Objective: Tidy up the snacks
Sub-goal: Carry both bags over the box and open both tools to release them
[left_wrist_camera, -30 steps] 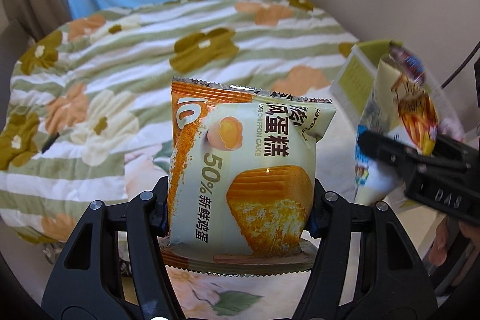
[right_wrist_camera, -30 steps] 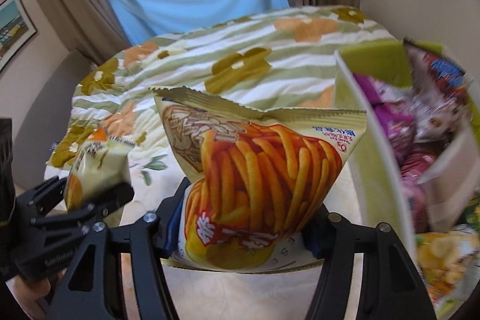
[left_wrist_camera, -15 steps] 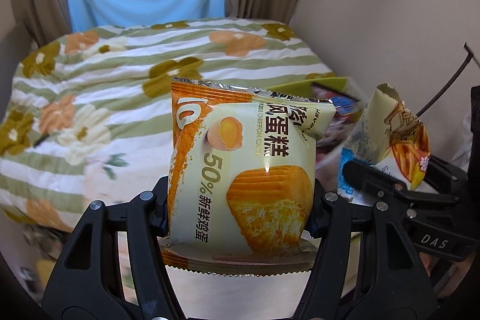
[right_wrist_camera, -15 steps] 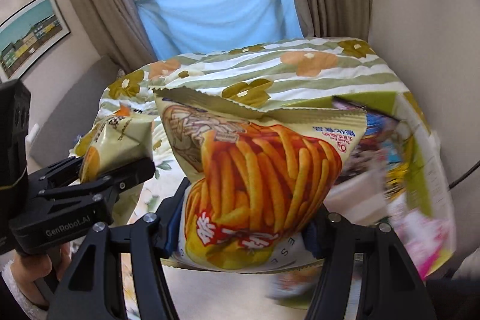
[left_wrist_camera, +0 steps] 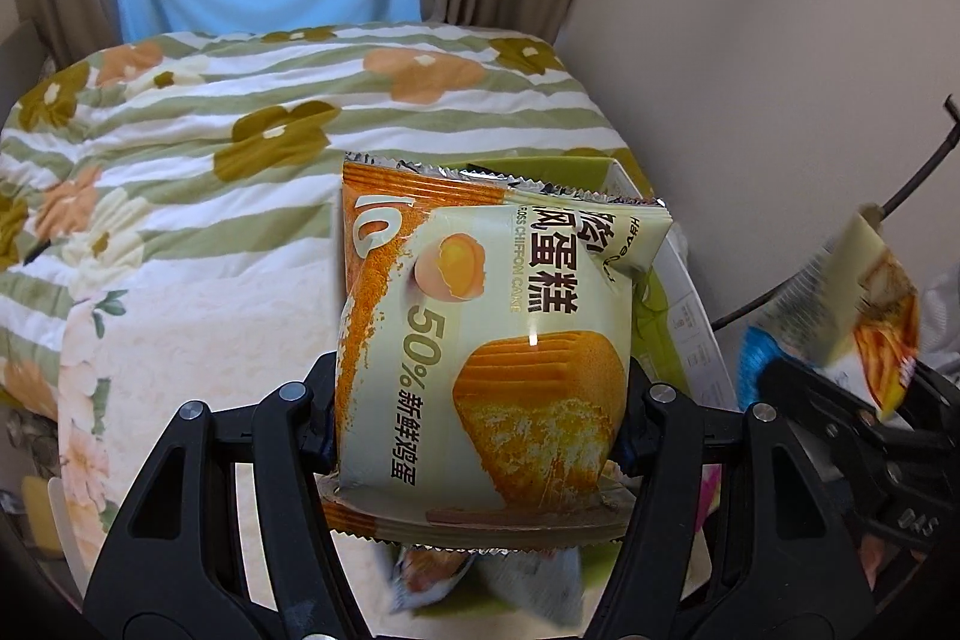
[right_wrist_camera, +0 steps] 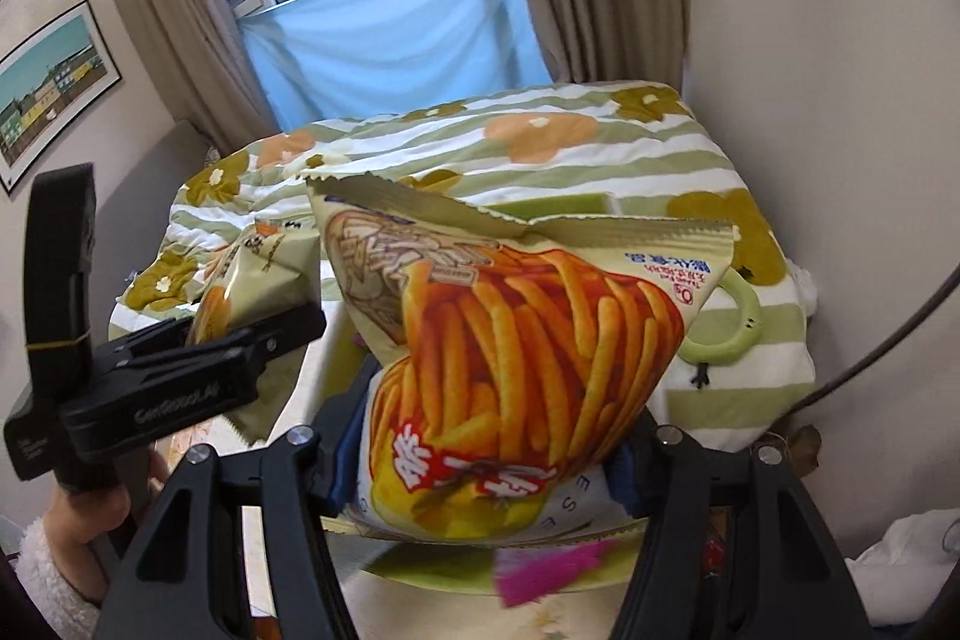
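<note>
My left gripper (left_wrist_camera: 477, 436) is shut on a pale green and orange chiffon cake packet (left_wrist_camera: 480, 340), held upright above a green and white snack box (left_wrist_camera: 684, 304) that is mostly hidden behind it. My right gripper (right_wrist_camera: 480, 460) is shut on a bag of orange snack sticks (right_wrist_camera: 516, 340), also upright. In the right wrist view the left gripper (right_wrist_camera: 252, 334) with its cake packet (right_wrist_camera: 252, 280) shows at the left. In the left wrist view the right gripper (left_wrist_camera: 798, 388) and its bag (left_wrist_camera: 870, 304) show at the far right. Blurred packets (left_wrist_camera: 480, 574) lie below.
A bed with a green-striped floral quilt (left_wrist_camera: 240, 130) fills the background, against a beige wall (left_wrist_camera: 750, 40) on the right. A green ring toy (right_wrist_camera: 732, 328) lies on the quilt. Curtains and a blue cloth cover the window. A person's hand in a fleece sleeve (right_wrist_camera: 54, 562) holds the left gripper.
Both grippers have swept sideways and upward with their packets still held. The snack box has slid from the right side of each view to behind and below the packets.
</note>
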`<state>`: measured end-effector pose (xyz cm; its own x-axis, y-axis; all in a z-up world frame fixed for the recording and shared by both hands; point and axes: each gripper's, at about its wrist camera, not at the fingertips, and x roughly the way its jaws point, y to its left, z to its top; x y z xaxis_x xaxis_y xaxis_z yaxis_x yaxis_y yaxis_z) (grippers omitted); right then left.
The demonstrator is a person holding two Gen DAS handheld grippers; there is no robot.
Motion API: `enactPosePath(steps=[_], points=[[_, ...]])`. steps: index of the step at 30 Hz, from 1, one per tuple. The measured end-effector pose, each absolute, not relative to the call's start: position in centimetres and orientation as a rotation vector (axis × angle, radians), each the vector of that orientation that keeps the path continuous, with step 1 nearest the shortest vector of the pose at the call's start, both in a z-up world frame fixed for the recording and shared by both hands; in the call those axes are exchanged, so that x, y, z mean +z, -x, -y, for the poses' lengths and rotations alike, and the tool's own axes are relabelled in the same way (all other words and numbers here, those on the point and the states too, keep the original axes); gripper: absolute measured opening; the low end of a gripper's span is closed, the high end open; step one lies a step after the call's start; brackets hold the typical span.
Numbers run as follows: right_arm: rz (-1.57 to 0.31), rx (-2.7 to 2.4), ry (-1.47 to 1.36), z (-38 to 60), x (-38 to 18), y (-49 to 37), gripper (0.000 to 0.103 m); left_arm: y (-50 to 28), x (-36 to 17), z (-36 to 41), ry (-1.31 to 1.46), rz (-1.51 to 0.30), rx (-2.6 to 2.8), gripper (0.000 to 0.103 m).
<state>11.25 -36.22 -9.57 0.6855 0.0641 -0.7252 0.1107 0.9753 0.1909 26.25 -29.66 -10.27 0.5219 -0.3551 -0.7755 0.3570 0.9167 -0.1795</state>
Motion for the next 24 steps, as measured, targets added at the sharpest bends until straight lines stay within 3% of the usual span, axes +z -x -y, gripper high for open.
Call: enactPosePath(steps=[5, 7, 8, 9, 24], points=[[-0.834, -0.030, -0.248, 37.8, -10.4, -11.9, 0.059, -28.1, -12.1, 31.1, 0.022, -0.976, -0.438, 0.062], [-0.839, -0.031, -0.258, 38.3, -10.6, -12.1, 0.059, -28.7, -12.9, 31.4, -0.001, -0.999, -0.430, 0.077], [-0.843, -0.031, -0.264, 38.4, -10.7, -12.1, 0.059, -28.9, -13.1, 31.5, -0.020, -1.001, -0.415, 0.097], [-0.845, -0.030, -0.270, 38.5, -10.7, -12.2, 0.059, -28.9, -13.2, 31.4, -0.041, -0.994, -0.394, 0.103], [-0.847, -0.037, -0.271, 38.8, -9.8, -12.8, 0.059, -24.7, -12.0, 25.2, -0.005, -0.981, -0.395, 0.103]])
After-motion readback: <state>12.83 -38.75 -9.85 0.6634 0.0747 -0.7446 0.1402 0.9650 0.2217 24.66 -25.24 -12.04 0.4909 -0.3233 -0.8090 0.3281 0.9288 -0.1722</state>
